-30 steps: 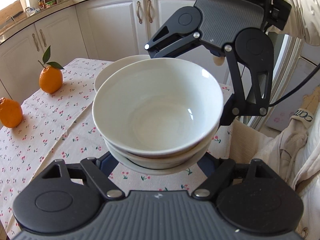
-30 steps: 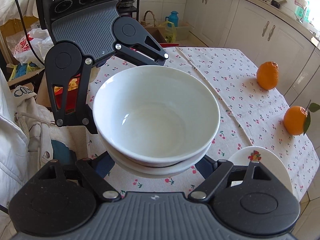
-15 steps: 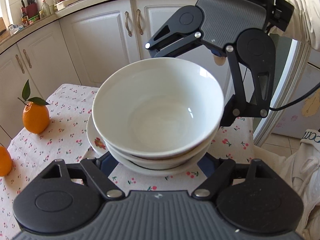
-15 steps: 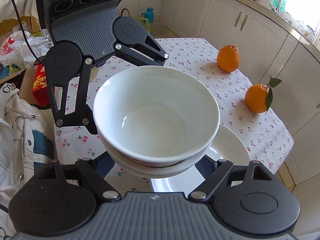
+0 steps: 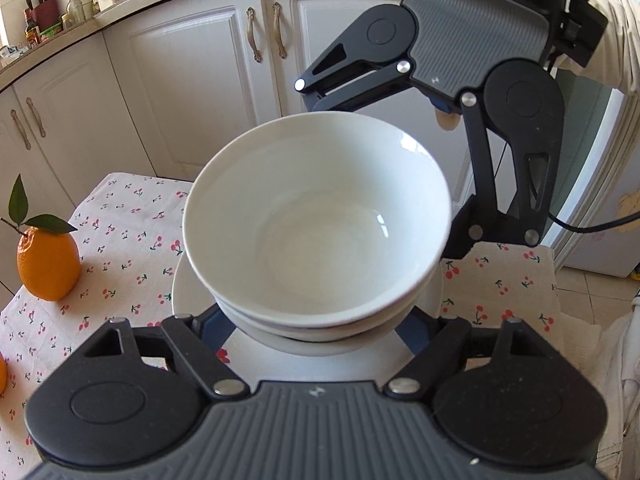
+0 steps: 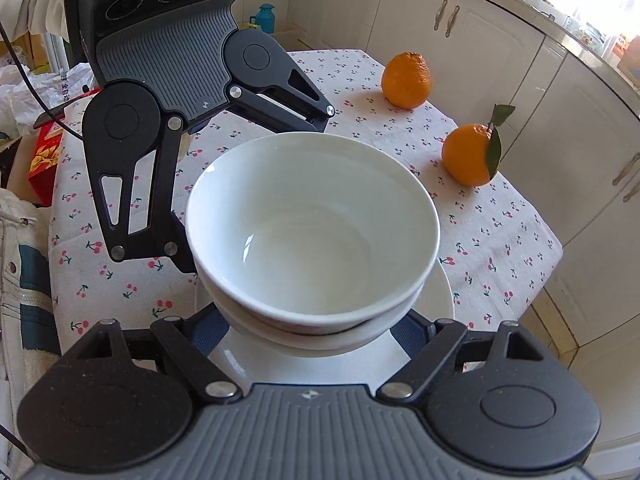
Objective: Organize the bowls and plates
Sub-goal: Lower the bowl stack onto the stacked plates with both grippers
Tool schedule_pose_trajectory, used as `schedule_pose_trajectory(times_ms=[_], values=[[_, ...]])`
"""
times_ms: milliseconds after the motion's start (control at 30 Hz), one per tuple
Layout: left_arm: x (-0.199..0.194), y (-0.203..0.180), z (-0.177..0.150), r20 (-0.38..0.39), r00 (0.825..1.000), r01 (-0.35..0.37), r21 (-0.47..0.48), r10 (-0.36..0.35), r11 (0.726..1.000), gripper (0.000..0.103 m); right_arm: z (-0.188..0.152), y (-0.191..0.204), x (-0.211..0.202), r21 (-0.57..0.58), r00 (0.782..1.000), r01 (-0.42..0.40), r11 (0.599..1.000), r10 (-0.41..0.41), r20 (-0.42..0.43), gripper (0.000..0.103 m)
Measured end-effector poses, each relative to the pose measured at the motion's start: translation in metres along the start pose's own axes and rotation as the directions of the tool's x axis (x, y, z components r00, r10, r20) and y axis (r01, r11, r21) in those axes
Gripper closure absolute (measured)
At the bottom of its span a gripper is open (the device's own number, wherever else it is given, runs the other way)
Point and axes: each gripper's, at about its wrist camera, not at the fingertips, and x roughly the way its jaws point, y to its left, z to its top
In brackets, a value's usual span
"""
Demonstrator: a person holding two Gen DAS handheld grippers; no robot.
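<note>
Left gripper [image 5: 316,328] and right gripper [image 6: 316,330] both clamp the nested bowls [image 5: 316,224] from opposite sides above the plate [image 6: 436,300]; uneven squeeze could tip them.

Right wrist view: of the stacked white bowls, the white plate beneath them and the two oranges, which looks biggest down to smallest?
1. white plate
2. stacked white bowls, nearer the camera, so unsure
3. leafy orange and plain orange: alike

Your stacked bowls [image 6: 312,232] sit over the plate [image 6: 440,292] on the tabletop [image 6: 500,216]; two oranges [image 6: 470,154] lie at two o'clock.
</note>
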Motion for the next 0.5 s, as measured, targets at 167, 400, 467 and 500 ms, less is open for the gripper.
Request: schedule_pose_trajectory(times_ms=[167, 400, 467, 500], values=[[0.009, 0.006, 0.002, -0.014, 1.000, 0.009, -0.001, -0.009, 1.000, 0.019, -0.004, -0.009, 0.009, 0.023, 1.000, -0.011, 1.000, 0.011, -0.006, 0.013], [0.011, 0.010, 0.004, -0.011, 1.000, 0.014, -0.005, -0.014, 1.000, 0.019, -0.009, -0.019, 0.015, 0.060, 1.000, -0.019, 0.998, 0.020, -0.005, 0.013], [0.012, 0.011, 0.004, -0.008, 1.000, 0.018, -0.008, -0.018, 1.000, 0.019, -0.009, -0.021, 0.015, 0.070, 1.000, -0.026, 0.997, 0.026, -0.003, 0.013], [0.012, 0.011, 0.004, -0.007, 1.000, 0.019, -0.008, -0.019, 1.000, 0.019, -0.010, -0.022, 0.015, 0.076, 1.000, -0.028, 0.997, 0.029, -0.003, 0.013]])
